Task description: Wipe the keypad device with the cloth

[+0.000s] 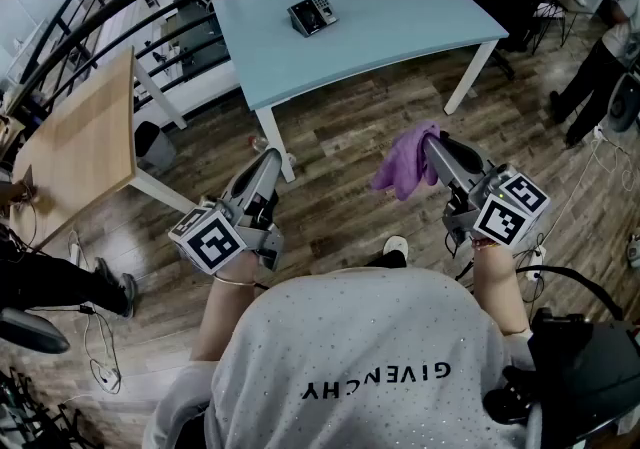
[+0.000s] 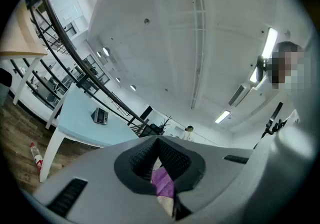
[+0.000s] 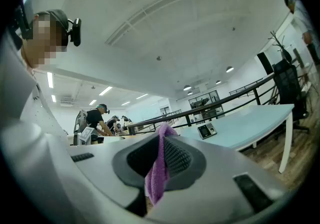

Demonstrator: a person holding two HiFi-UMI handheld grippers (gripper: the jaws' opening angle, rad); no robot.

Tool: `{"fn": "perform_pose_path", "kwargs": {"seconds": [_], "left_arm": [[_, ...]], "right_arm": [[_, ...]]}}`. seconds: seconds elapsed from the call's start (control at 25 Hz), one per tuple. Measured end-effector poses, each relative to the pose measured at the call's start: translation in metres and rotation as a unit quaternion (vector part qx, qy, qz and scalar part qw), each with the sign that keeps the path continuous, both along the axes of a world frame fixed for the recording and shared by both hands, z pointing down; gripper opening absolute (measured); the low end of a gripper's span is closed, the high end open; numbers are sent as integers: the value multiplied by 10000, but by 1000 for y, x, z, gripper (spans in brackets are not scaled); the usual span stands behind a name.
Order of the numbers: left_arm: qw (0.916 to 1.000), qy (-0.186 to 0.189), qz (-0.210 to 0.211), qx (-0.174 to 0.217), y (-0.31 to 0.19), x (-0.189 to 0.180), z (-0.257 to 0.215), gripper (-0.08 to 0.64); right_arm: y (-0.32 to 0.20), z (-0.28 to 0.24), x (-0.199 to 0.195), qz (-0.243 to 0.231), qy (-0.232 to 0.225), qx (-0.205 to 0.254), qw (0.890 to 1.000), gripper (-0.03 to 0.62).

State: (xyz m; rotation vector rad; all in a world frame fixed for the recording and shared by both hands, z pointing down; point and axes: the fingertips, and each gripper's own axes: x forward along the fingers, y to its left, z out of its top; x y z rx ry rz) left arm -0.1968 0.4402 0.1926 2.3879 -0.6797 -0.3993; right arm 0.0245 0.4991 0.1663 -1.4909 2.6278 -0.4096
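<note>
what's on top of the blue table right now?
Only the keypad device sits on the table, toward its left side. The spot beneath it is covered. The cloth is not there: it hangs pinched in the right tongs.

Brightness: the room was bright and even, its colours cool and slightly washed.
Source: long white ceiling strip lights [image 2: 268, 43] shone from above.
Glare: those strips burned out to plain white.
Shadows: faint and soft beneath the pale blue rectangular table [image 1: 400, 7].
Distortion: every view bulged at its edges; both gripper views had black corners.
Focus: the crumpled purple fabric cloth [image 3: 159, 168], near the lens, looked soft.
</note>
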Motion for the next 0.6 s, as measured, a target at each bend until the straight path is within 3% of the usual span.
{"fn": "perform_pose_path", "kwargs": {"seconds": [0.4, 0.6], "left_arm": [[9999, -104, -12, -45, 7, 3, 5, -8], [9994, 5, -55, 345, 1, 11, 7, -9]], "right_arm": [[-1, 8, 6, 27, -100, -81, 9999, 20], [-14, 23, 11, -66, -62, -171, 9998, 20]]}}
